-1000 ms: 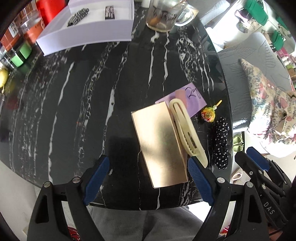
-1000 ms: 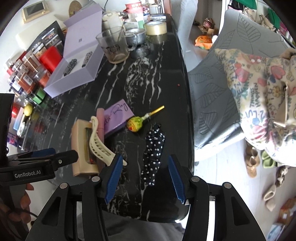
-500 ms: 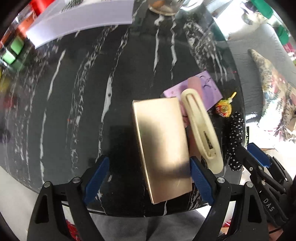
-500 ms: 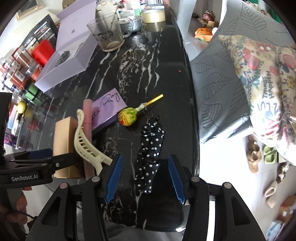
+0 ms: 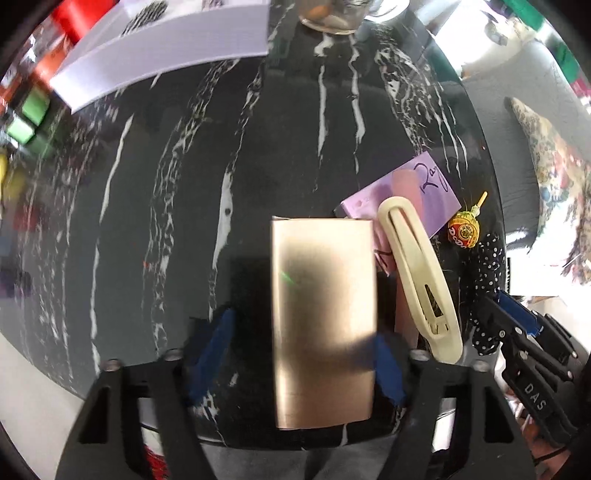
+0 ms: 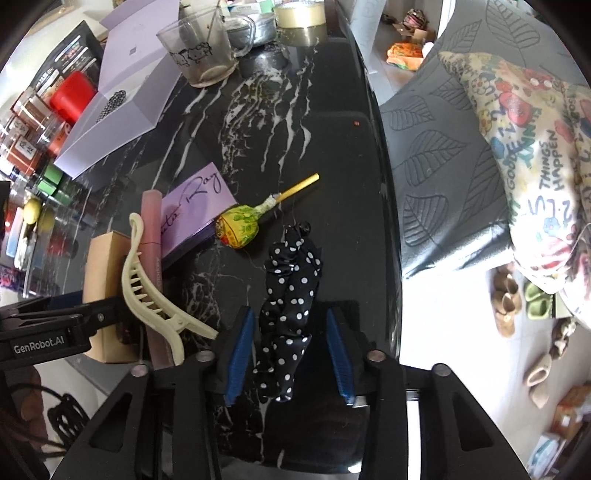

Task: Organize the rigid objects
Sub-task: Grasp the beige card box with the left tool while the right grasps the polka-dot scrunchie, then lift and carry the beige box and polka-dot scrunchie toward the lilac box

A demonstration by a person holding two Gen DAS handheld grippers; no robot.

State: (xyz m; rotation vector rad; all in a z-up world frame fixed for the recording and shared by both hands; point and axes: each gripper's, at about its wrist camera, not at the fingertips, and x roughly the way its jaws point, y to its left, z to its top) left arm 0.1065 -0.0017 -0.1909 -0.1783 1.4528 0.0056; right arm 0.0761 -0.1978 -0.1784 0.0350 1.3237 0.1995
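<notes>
A gold box (image 5: 322, 314) lies on the black marble table between the open jaws of my left gripper (image 5: 303, 354); the right pad is at its edge, the left pad stands apart. It also shows in the right wrist view (image 6: 101, 291). A cream hair claw (image 5: 419, 273) leans on its right side, over a pink tube (image 6: 152, 236) and a purple card box (image 6: 192, 210). A lollipop (image 6: 238, 225) lies beside them. My right gripper (image 6: 290, 350) is open around a black polka-dot scrunchie (image 6: 290, 295).
A lavender open gift box (image 6: 118, 107) with dark hair clips sits at the back left. A glass mug (image 6: 201, 51), tape roll (image 6: 299, 13) and tins stand at the far end. The table edge runs along the right, next to a grey cushioned chair (image 6: 443, 166).
Both grippers have moved forward and lower. The gold box now sits deep between the left jaws, and the scrunchie now lies between the right jaws.
</notes>
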